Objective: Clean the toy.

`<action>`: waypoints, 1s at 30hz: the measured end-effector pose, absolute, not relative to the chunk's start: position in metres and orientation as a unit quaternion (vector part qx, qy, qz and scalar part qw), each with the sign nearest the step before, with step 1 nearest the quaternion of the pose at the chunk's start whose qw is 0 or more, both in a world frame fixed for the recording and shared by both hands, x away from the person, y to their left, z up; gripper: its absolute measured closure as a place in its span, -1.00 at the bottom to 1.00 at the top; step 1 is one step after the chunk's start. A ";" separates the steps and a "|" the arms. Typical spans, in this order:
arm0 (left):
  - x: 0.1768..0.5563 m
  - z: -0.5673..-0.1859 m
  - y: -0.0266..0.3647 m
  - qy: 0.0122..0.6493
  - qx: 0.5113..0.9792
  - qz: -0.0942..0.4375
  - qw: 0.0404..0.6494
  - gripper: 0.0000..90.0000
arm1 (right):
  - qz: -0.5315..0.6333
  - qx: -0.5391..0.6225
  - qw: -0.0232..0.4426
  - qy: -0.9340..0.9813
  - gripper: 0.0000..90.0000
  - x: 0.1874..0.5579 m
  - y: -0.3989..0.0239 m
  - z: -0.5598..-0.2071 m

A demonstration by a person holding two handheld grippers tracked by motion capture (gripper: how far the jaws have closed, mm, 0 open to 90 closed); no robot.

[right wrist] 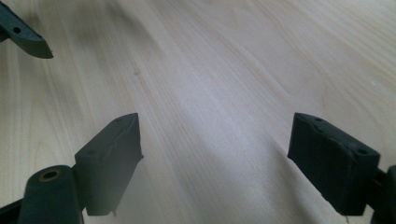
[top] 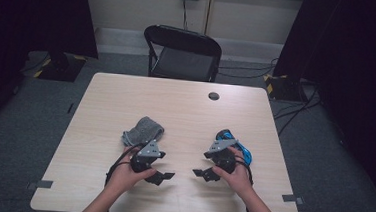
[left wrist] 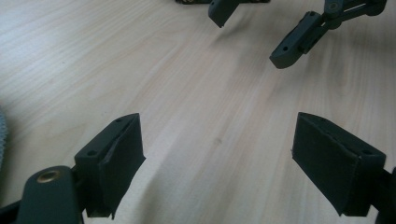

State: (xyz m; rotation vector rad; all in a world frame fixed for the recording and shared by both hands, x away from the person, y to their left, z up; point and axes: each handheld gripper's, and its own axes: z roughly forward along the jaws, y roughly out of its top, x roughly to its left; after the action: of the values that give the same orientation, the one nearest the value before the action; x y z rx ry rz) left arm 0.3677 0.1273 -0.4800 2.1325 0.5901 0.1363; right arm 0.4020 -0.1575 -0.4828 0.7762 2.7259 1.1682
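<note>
Both tools idle near the table (top: 186, 98) front edge. Left gripper (left wrist: 217, 154) jaws wide apart, empty; right gripper (right wrist: 215, 154) likewise. Grey cloth (top: 143, 130) lies bunched just beyond the left gripper, untouched. Handling judged not yet begun.

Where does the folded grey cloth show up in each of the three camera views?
High view: the folded grey cloth lies left of centre on the light wooden table, just beyond the left gripper.
Left gripper view: a grey sliver at the left edge.
Right gripper view: not in it.
Shared landmark: the table.
</note>
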 end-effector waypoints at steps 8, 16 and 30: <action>0.364 -0.485 0.127 0.237 0.863 0.054 0.443 -0.64 | 0.377 0.243 0.036 0.893 -0.63 0.397 -0.155 -0.487; 0.361 -0.487 0.127 0.234 0.864 0.052 0.442 -0.64 | 0.378 0.237 0.036 0.894 -0.63 0.393 -0.155 -0.488; 0.353 -0.489 0.121 0.217 0.870 0.050 0.439 -0.65 | 0.382 0.220 0.035 0.897 -0.63 0.384 -0.152 -0.489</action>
State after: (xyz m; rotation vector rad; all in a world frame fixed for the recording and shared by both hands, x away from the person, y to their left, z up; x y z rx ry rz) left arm 0.3530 0.1205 -0.4886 2.1620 0.5398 0.1251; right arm 0.3840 -0.1523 -0.4886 0.6765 2.7571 1.1751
